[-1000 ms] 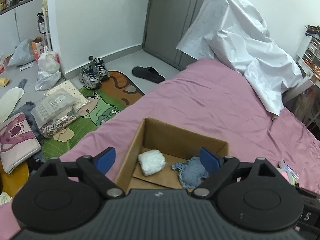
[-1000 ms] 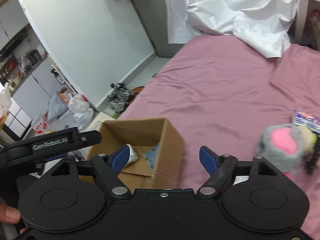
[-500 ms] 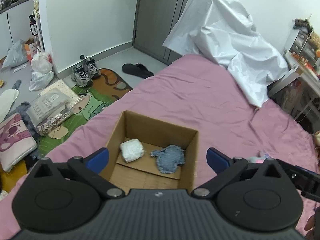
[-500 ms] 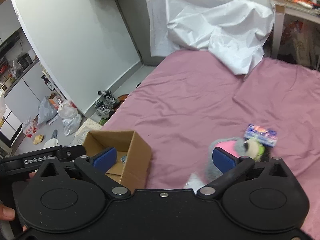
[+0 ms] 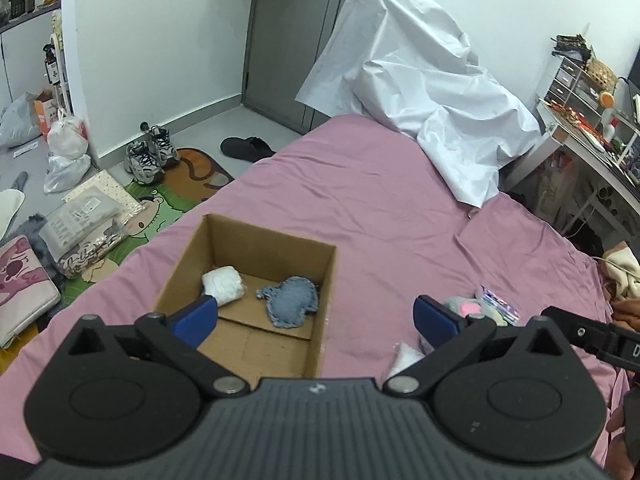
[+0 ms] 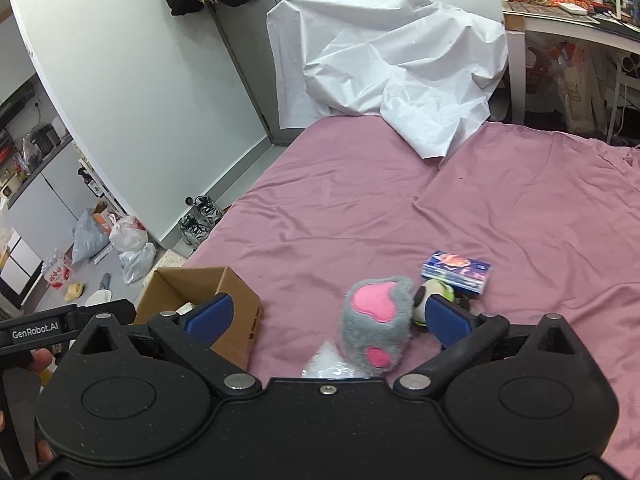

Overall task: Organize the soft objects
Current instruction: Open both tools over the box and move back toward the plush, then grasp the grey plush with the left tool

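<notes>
Pink bed (image 5: 360, 208), cardboard box (image 5: 256, 252), grey paw plush (image 6: 378, 320), white sheet (image 5: 420, 92)

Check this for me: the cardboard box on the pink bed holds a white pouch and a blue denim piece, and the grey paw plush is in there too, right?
Not quite. The cardboard box does hold the white pouch and the blue denim piece, but the grey paw plush lies outside it on the pink bed, to the box's right. The right wrist view shows this.
</notes>
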### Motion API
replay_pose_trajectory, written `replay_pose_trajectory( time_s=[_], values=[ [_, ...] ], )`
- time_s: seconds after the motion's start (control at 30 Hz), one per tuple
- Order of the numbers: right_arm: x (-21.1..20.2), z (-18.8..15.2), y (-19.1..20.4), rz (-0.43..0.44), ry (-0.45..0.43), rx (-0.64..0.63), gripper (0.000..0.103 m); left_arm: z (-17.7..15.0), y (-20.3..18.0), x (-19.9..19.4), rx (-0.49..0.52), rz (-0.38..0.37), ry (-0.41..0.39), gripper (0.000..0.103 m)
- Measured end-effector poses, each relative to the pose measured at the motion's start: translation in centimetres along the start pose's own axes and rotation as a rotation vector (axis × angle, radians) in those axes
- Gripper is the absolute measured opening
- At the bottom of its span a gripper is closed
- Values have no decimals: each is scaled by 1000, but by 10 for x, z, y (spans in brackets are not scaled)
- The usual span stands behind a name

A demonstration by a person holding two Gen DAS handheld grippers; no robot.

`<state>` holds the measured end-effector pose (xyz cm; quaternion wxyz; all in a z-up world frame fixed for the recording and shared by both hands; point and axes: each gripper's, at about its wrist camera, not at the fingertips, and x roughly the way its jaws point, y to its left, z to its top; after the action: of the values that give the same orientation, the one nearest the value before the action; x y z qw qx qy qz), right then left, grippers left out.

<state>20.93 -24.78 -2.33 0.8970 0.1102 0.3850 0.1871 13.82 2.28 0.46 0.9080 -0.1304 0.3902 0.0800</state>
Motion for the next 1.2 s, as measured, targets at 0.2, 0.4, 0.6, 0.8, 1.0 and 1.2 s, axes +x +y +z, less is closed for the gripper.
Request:
replay_pose_trajectory(
  time_s=[0.2,0.4,0.6,0.8,1.0,1.2],
  values=[
    [-6,1,-22,16,-27,24,103,-8,-20,-4,-24,-63,-28,103],
    [-9,2,-35,28,-50,13,103,-12,-39,1,-29,-63,-33,103],
    [-7,6,-55,8,-64,60,103,-17,-57,10,13,-31,-4,103],
    [-6,12,-72,0,-60,121,103,-21,-69,24,-1,-49,55,103],
    [2,15,-87,-6,-22,198,103,-21,-76,33,-20,-39,93,103],
    [14,17,-99,-14,11,258,103,-18,-87,41,-7,-83,117,103]
  ],
)
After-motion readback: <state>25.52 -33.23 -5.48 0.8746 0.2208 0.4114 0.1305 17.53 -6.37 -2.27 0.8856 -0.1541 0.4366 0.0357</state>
